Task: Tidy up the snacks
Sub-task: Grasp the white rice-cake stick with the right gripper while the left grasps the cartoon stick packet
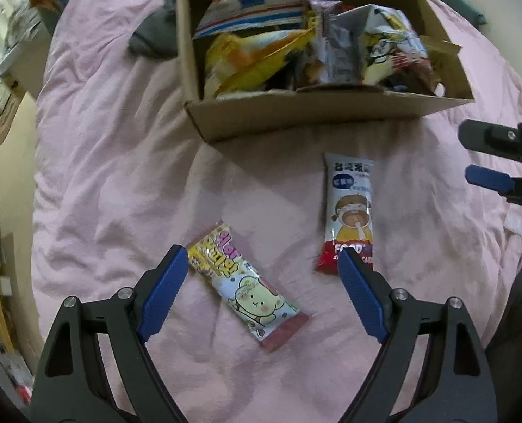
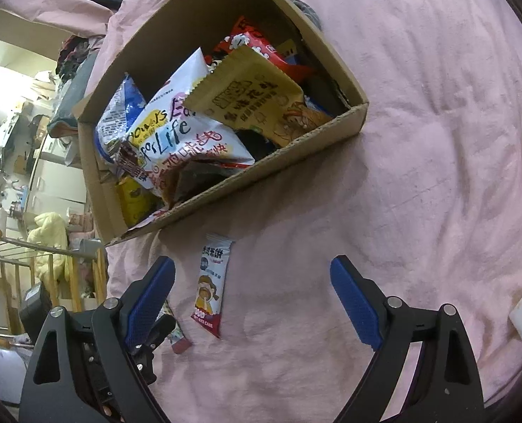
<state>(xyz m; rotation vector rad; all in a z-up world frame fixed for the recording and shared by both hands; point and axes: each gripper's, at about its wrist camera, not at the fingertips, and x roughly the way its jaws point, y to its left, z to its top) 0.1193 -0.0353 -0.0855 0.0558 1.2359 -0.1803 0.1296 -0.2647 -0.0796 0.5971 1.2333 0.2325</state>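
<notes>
Plainly, surface: a bed with a wrinkled pink cover (image 1: pixel 120 176) carries everything.
Left tongs (image 1: pixel 262 292): spread wide, holding nothing, hovering low over the bed.
Pastel snack bar (image 1: pixel 245 287): lies flat and diagonal between the blue pads of the left tongs, touching neither; its yellow end sits just beside the left pad (image 1: pixel 164 294).
Pastel bar print: a pale yellow cartoon animal and pink lettering, too warped to read with confidence.
White snack bar (image 1: pixel 350 211): lies flat on the bed between the pastel bar and the cardboard box (image 1: pixel 296 116), its red end just behind the right pad tip.
White bar print: a cartoon child drinking, Chinese characters at the top, "FOOD" on the red band.
Right tongs (image 2: pixel 252 294): spread wide and empty, above the bed, with the white bar between the pads, nearer the left one.
Box: open-topped, resting on the bed beyond both bars, full of snack bags.
Box contents: a white bag (image 2: pixel 183 141) reading "for Life", a tan packet (image 2: pixel 250 98) with Chinese writing, a red bag (image 2: pixel 257 46) behind.
</notes>
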